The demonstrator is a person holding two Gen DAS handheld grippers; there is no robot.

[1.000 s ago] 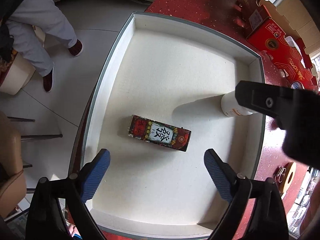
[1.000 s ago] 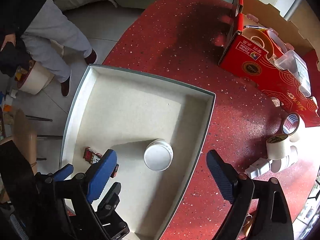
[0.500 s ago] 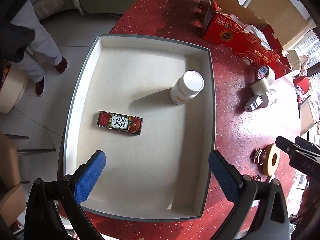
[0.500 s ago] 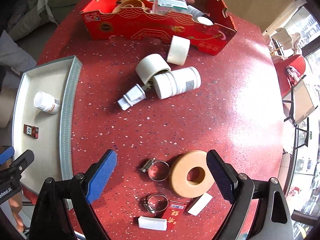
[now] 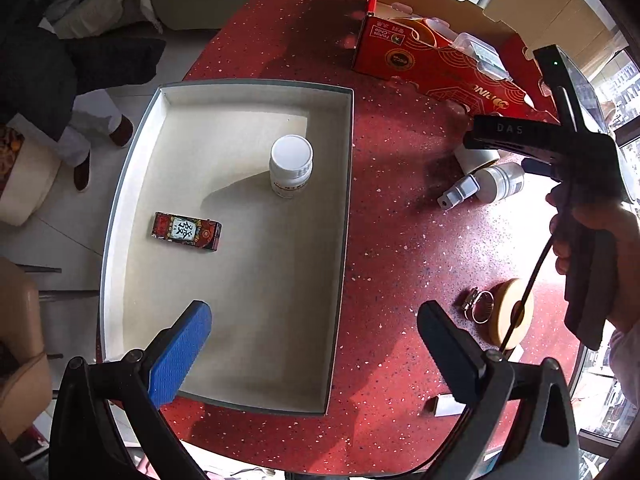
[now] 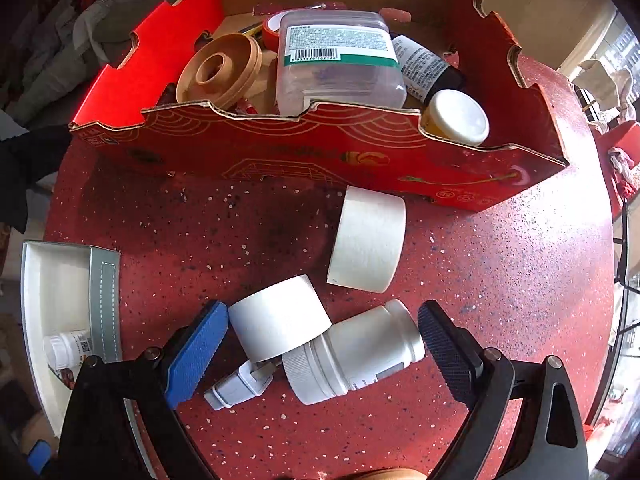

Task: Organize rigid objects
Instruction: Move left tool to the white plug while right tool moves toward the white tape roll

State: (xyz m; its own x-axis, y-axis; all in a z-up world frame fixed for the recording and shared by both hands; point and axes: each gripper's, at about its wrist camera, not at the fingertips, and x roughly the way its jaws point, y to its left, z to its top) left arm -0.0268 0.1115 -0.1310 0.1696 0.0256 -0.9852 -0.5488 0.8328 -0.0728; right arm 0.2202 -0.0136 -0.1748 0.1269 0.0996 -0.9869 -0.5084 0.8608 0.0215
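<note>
A white tray with a grey rim [image 5: 346, 216] holds an upright white bottle [image 5: 291, 168] and a small red-and-black box [image 5: 186, 232]. My left gripper [image 5: 316, 324] hangs open above the tray's near right rim, with nothing held. My right gripper [image 6: 324, 320] points down over loose items on the red table, its jaws opening. Between them, untouched, lie a white tape roll [image 6: 280, 320] and a white bottle on its side [image 6: 360, 352]. A small white plug [image 6: 240, 388] lies just below, and a second tape roll [image 6: 368, 240] beyond.
An open red cardboard box [image 6: 320, 148] behind holds a tan spool [image 6: 220, 68], a clear container [image 6: 336, 64] and jars. A tan tape ring [image 5: 512, 316] and a hose clamp [image 5: 478, 304] lie right of the tray. A person's legs [image 5: 80, 136] stand off the table's left.
The right gripper swept from above the tray across the table to the tape rolls and lying bottle by the red box. The left gripper rose and drifted toward the tray's right rim.
</note>
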